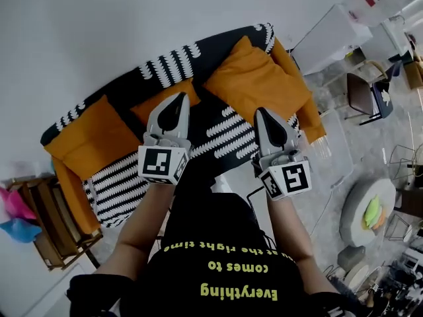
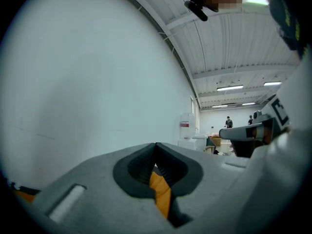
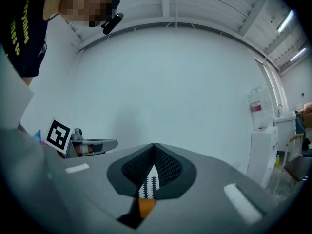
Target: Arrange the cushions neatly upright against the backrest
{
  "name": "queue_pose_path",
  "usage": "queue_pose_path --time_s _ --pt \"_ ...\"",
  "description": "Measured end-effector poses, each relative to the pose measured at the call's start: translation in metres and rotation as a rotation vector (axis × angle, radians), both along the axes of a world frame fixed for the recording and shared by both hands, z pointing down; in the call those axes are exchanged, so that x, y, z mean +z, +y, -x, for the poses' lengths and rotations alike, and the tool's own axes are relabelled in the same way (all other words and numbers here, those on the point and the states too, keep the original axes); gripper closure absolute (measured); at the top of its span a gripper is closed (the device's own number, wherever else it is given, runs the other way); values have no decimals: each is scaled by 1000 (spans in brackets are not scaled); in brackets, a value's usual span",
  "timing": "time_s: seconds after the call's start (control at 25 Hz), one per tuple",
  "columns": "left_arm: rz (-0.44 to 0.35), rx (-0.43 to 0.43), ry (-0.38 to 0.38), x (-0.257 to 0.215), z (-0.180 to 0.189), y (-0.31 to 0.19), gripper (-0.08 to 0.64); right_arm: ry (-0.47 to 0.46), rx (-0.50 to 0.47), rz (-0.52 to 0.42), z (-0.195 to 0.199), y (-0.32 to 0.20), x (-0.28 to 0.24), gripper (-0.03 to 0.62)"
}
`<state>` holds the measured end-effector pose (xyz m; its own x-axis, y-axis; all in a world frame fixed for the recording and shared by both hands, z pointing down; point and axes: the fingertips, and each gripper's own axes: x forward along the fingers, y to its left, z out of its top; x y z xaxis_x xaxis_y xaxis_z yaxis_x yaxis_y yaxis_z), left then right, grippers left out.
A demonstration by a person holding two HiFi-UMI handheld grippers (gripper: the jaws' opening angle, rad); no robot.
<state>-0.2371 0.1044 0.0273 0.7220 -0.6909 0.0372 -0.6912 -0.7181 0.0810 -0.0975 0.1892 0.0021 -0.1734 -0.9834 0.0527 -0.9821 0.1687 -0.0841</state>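
A sofa (image 1: 218,134) under a black-and-white patterned cover stands against a white wall. One big orange cushion (image 1: 254,78) lies tilted on its right half. A second orange cushion (image 1: 92,137) rests at the left end. A third (image 1: 153,105) lies in the middle, partly hidden by my left gripper (image 1: 177,96). Both it and my right gripper (image 1: 260,111) hover level over the seat, jaws shut, nothing held. In the left gripper view the shut jaws (image 2: 156,145) show orange fabric (image 2: 161,191) below; in the right gripper view the jaws (image 3: 154,146) show patterned cover and orange.
A white cabinet (image 1: 330,35) and a dark chair (image 1: 363,94) stand right of the sofa. A round low table (image 1: 367,210) with a green item is at the lower right. A wooden rack (image 1: 46,223) with pink and blue things is at the left.
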Motion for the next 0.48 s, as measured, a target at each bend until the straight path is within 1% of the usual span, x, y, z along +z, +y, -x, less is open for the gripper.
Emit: queue_pose_path --time_s 0.12,0.28,0.4,0.48 --pt "3 30 -4 1 -30 -26 558 2 33 7 -28 -20 2 581" --pt "9 70 -1 7 -76 -48 558 -23 82 35 -69 -35 15 581" --pt "17 72 -9 21 -104 -67 558 -51 105 55 -100 -49 32 581" --pt "39 62 -9 37 -122 -80 558 -70 107 74 -120 -58 48 581"
